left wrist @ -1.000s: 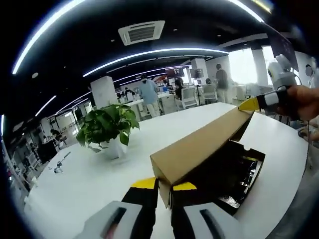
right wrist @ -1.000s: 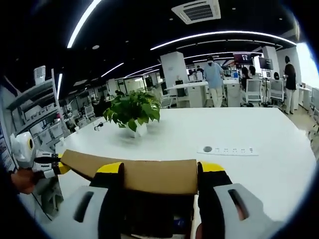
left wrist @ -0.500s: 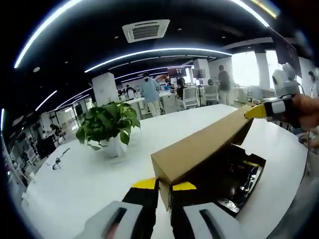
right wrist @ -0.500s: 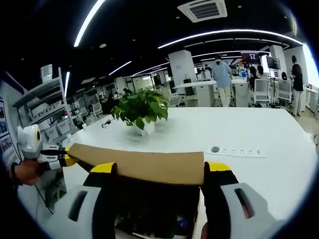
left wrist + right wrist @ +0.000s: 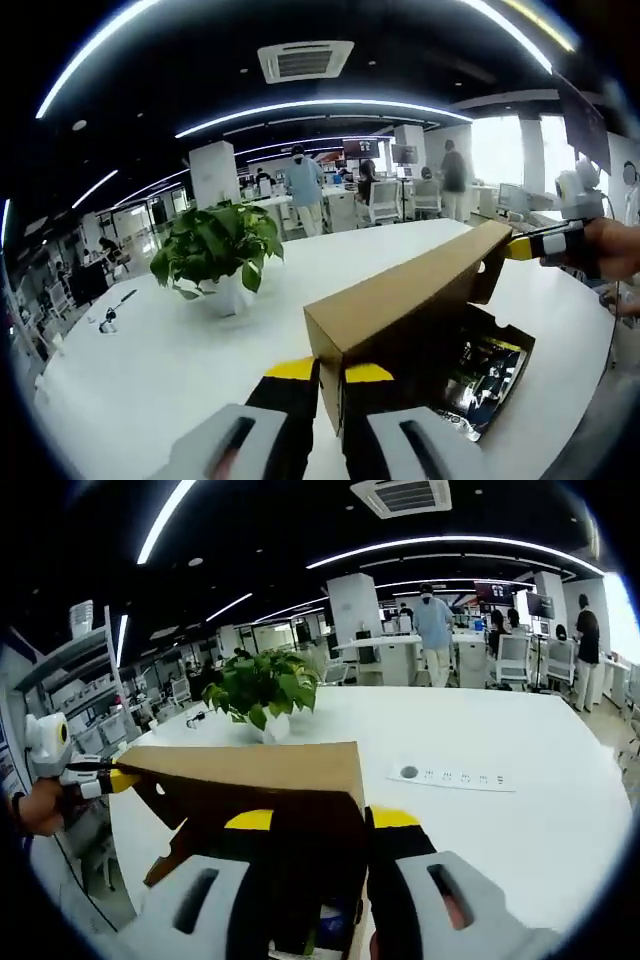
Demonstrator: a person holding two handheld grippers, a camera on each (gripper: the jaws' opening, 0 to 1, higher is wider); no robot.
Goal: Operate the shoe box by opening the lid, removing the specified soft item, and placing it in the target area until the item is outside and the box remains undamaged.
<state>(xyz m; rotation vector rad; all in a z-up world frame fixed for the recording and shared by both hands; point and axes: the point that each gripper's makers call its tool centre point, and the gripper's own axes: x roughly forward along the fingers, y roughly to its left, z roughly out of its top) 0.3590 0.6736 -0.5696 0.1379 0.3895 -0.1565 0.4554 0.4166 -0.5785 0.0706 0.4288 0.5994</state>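
Brown corrugated cardboard forms the long shoe-box lid (image 5: 410,300), which is held raised at both ends above the dark open box base (image 5: 480,375) on the smooth white counter (image 5: 150,370). The left hand-held gripper (image 5: 318,372) is clamped on one end corner of the lid; the right hand-held gripper (image 5: 312,820) is closed on the other end wall. The opening step is judged nearly done. Glossy, crinkled contents (image 5: 478,362) are seen inside the base; the soft item cannot be identified among them and is judged not yet removed. A leafy green potted plant (image 5: 222,250) stands well apart, and a flat white power strip (image 5: 455,776) lies on the counter.
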